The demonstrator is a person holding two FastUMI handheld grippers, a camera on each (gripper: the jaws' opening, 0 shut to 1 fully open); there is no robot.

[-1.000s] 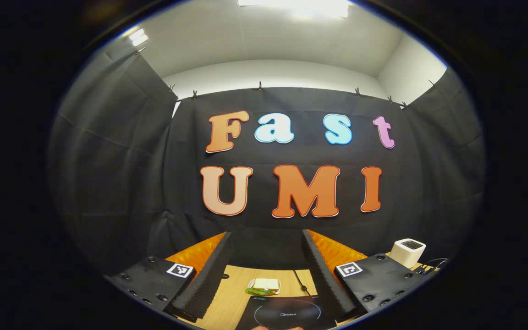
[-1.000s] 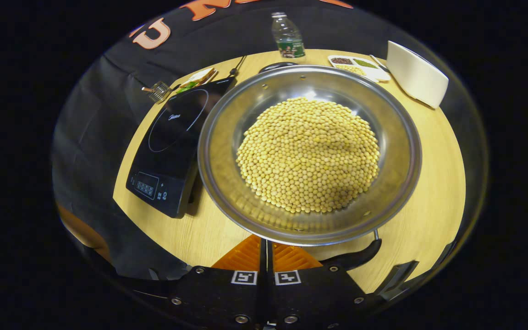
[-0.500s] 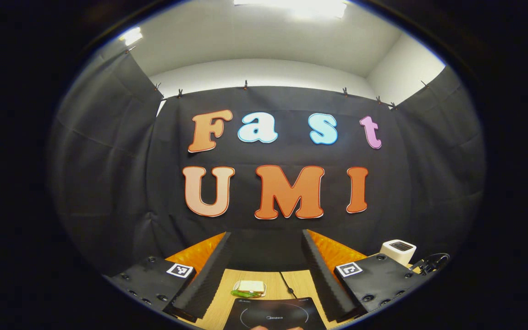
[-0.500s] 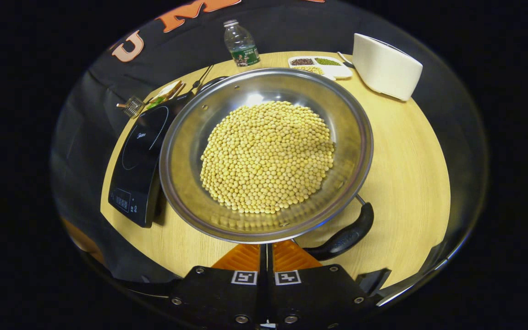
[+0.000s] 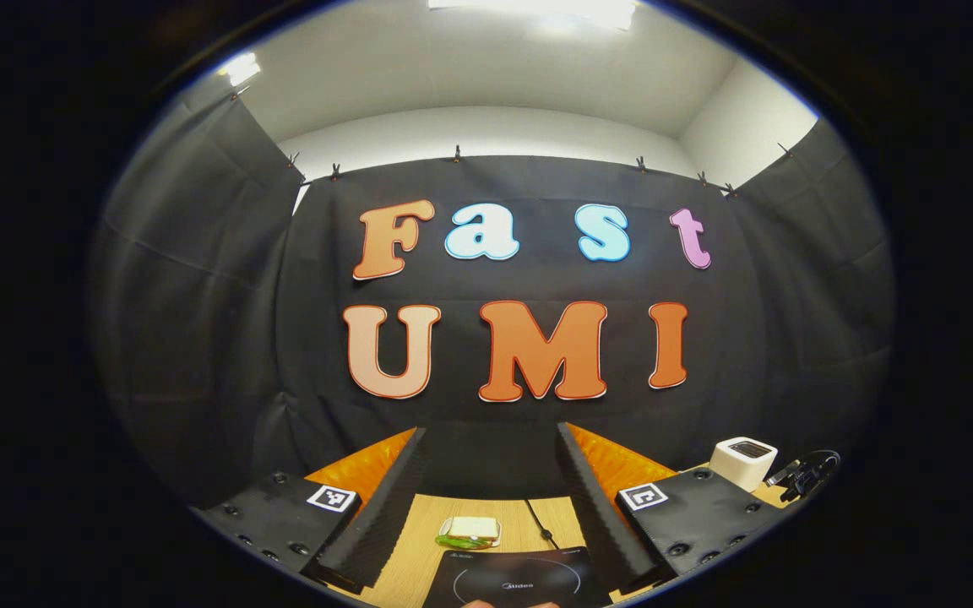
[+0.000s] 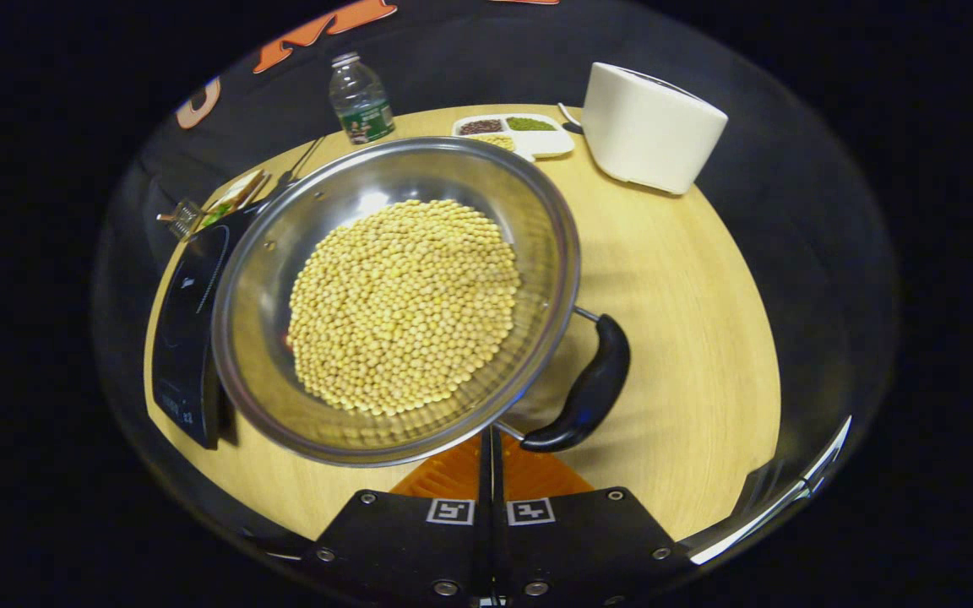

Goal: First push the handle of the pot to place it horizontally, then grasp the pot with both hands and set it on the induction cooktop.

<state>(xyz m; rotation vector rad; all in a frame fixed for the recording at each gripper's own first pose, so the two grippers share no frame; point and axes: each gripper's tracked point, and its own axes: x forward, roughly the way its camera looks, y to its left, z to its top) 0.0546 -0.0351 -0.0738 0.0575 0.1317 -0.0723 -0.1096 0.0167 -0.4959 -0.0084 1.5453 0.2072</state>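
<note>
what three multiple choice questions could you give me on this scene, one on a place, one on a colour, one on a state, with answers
1. In the right gripper view, where does the induction cooktop lie relative to the pot?
A. left of it
B. right of it
C. on top of it

2. What colour is the pot's handle?
A. white
B. black
C. red

3. How do the two grippers stand?
A. both open
B. left gripper open, right gripper shut
C. left shut, right open

Answers:
1. A, the cooktop's dark slab shows past the pot's left rim.
2. B, the curved handle at the pot's lower right is black.
3. B, the left gripper's fingers stand wide apart over the table, while the right gripper's fingers meet with no gap.
</note>
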